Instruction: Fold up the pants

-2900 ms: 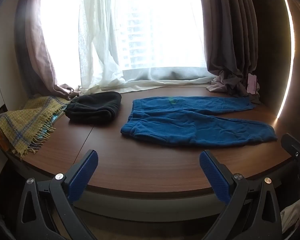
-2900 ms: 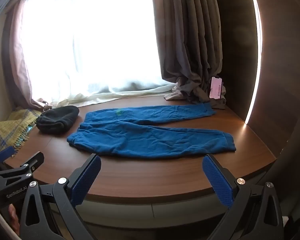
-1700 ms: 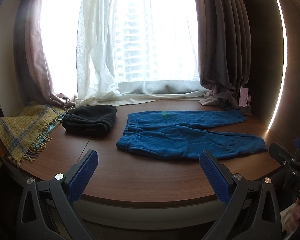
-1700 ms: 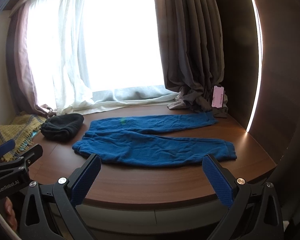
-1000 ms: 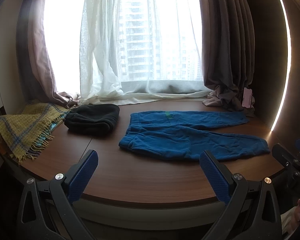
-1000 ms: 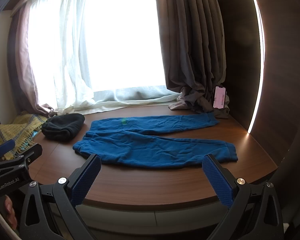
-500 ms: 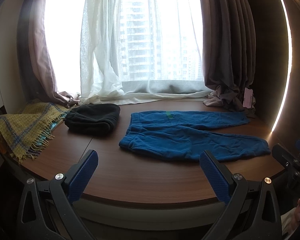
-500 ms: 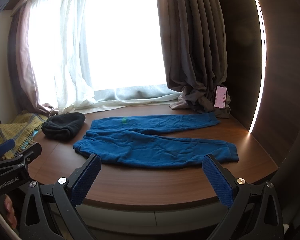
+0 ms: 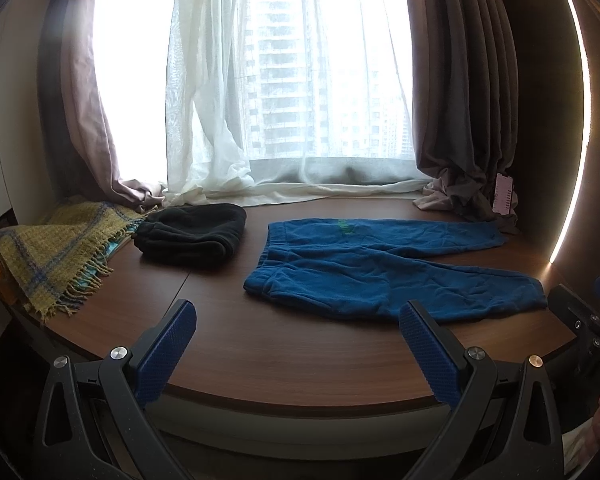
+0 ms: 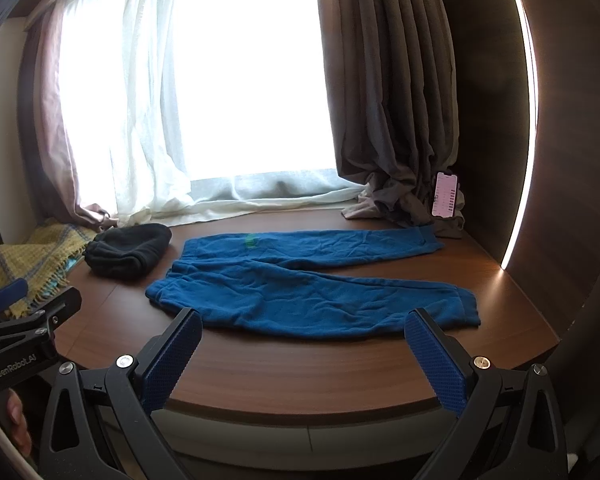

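Blue sweatpants (image 10: 300,284) lie spread flat on the wooden desk (image 10: 300,368), waistband toward the black folded garment (image 10: 130,250), legs splayed apart, ready for a lengthwise fold. Left tool (image 9: 296,344) and right tool (image 10: 304,348) hover short of the desk edge, both released and empty, apparently positioned for approach.

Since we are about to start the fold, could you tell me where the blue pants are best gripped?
Probably the near leg of the blue pants: waistband corner and cuff, approached from the table's front edge. They lie flat, legs rightward, that edge nearest both open claws.
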The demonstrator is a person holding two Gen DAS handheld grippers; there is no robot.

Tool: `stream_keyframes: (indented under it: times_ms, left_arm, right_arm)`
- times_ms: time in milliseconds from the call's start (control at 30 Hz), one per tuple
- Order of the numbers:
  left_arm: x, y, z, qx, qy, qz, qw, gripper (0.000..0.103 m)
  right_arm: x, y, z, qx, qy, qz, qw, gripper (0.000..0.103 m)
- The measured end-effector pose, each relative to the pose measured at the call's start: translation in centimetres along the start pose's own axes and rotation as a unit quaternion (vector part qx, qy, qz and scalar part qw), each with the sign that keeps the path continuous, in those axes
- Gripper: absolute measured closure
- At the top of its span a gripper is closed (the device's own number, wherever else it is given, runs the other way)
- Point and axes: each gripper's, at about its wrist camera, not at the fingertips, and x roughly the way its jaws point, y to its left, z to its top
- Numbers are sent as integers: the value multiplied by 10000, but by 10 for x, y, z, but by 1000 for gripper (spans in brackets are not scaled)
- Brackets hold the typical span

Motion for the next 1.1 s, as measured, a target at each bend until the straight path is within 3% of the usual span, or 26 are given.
stream_keyframes:
  times_ms: [533,800,1100]
  left_arm:
    - [51,18,-2,103,232,34,9997,0]
    - [98,36,10,272,287,-60,9992,0]
    - [162,52,10,855,611,-354,9938,6]
  right_arm:
    - [48,31,-1,-410,297,96,9987,0]
    - [101,65,7,-664,472,152,9966,0]
    - [161,96,3,-891,934,-206,9914,1]
